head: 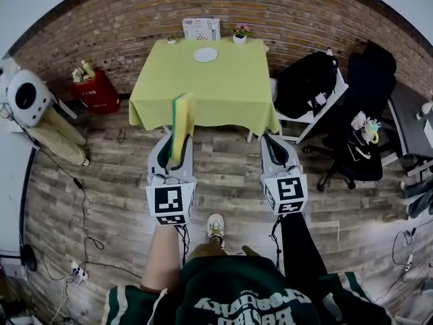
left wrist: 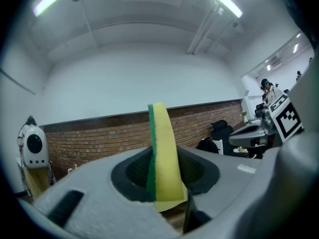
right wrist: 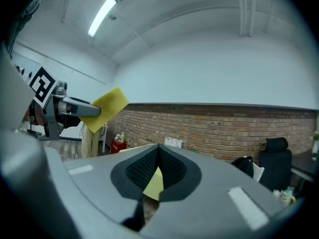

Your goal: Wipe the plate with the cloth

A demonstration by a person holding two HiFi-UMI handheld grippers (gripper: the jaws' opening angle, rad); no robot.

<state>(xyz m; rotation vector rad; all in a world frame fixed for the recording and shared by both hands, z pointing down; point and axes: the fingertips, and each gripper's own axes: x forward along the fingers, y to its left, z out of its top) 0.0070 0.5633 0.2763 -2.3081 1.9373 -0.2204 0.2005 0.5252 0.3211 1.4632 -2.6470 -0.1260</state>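
– While both arms reach straight ahead toward 12 o'clock, what is the biggest thing in front of them?
– A square bench (head: pixel 203 87) draped in smooth lime-yellow fabric. It stands on a floor (head: pixel 230 175) of grey wood planks, against a rough brick wall (head: pixel 284 12). It is well apart from both grippers.
– How are the arms held?
– Side by side and level. The left forearm (head: pixel 166 256) is bare and the right one wears a black sleeve (head: pixel 298 249). Each grey plastic gripper carries its marker cube nearest the body.
– What is the left gripper (head: pixel 173 147) doing?
– Its fingers are clamped on the cloth (head: pixel 183 124), a thick spongy slab, yellow with a thin green face. The cloth stands on edge between the dark ribbed pads and sticks out past the tips toward 12 o'clock, leaning slightly.
– And the right gripper (head: pixel 274 144)?
– Its fingers are pressed together with nothing held between them. The ribbed black pads meet along the middle.
– Where is the plate (head: pixel 206 55)?
– It lies flat near the bench's far edge at 12 o'clock. It is round, white and glossy. A small potted flower (head: pixel 239 36) stands just beyond it, toward 1 o'clock.
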